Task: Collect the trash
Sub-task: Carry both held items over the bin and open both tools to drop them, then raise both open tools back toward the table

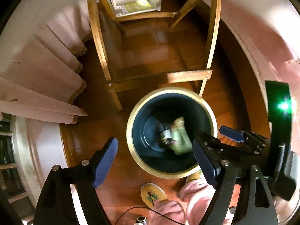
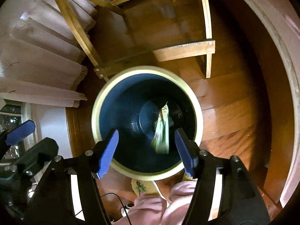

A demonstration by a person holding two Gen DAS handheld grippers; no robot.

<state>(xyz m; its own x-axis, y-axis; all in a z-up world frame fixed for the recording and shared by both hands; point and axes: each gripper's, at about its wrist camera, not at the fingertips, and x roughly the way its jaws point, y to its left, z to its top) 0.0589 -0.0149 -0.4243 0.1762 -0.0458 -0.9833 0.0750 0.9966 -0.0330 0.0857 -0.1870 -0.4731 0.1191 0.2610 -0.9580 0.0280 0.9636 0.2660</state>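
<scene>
Here, two handheld grippers hang above one round trash bin [image 2: 97, 110] standing on a wooden floor [image 2: 230, 101]. The bin has a pale cream rim and a dark blue inside. In it lie at least two pieces of trash: a crumpled pale green wrapper [image 2: 162, 133] and, touching it in the left wrist view, a small dark can or bottle [image 1: 166, 134], too blurred to name. Both rest on or near the bin's bottom.

The left gripper [image 1: 155, 159] has its two blue-padded fingers spread wide, nothing between them. The right gripper [image 2: 146, 148] is also spread wide and empty, with the green wrapper showing below the gap, down in the bin.

Two yellow patterned slippers [image 1: 152, 193] and pink trouser legs [image 1: 195, 191] of the person show just beside the bin. One wooden chair frame [image 1: 189, 76] stands behind the bin, and pale curtains [image 1: 43, 86] hang at the left.
</scene>
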